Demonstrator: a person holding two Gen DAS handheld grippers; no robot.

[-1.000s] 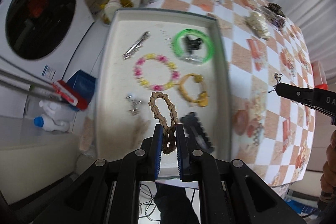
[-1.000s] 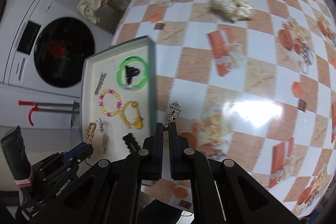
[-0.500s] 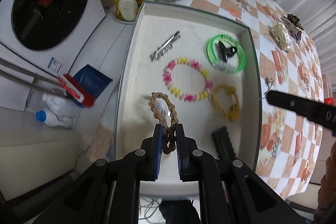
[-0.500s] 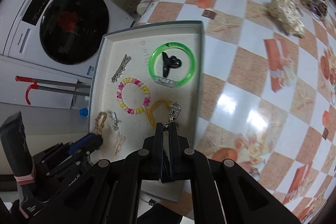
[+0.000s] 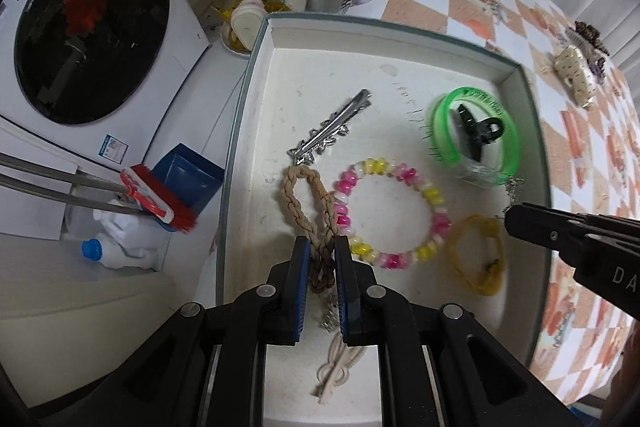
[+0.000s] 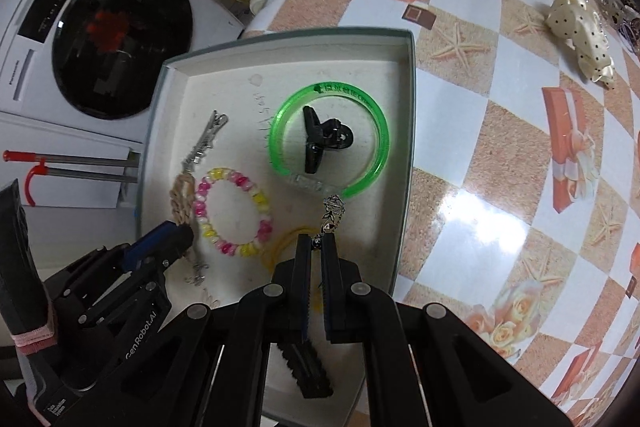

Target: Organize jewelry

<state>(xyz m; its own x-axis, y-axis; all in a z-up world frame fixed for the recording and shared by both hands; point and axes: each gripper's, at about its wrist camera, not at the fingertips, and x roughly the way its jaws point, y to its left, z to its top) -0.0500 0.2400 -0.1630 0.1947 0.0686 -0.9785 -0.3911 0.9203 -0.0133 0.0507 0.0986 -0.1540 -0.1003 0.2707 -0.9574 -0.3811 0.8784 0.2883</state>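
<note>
**Both grippers bring jewelry down over the tray**

In the left wrist view, our left gripper [image 5: 320, 263] is clamped on the lower end of a braided tan bracelet [image 5: 308, 203], so its loop hangs forward over the white floor of the tray [image 5: 256, 75], at about 9 o'clock from the pink-and-yellow beaded bracelet [image 5: 394, 213]. We judge the pinch is kept at one end so the loop can drop flat beside the silver hair clip [image 5: 330, 135].

In the right wrist view, our right gripper [image 6: 316, 247] is closed on the top of a small silver pendant [image 6: 332, 213], which dangles just at 6 o'clock of the green bangle [image 6: 328, 135]. A black claw clip [image 6: 324, 139] lies inside that bangle. The pendant hangs over the tray, near the yellow band [image 6: 280, 243], likely awaiting a bare spot.
</note>
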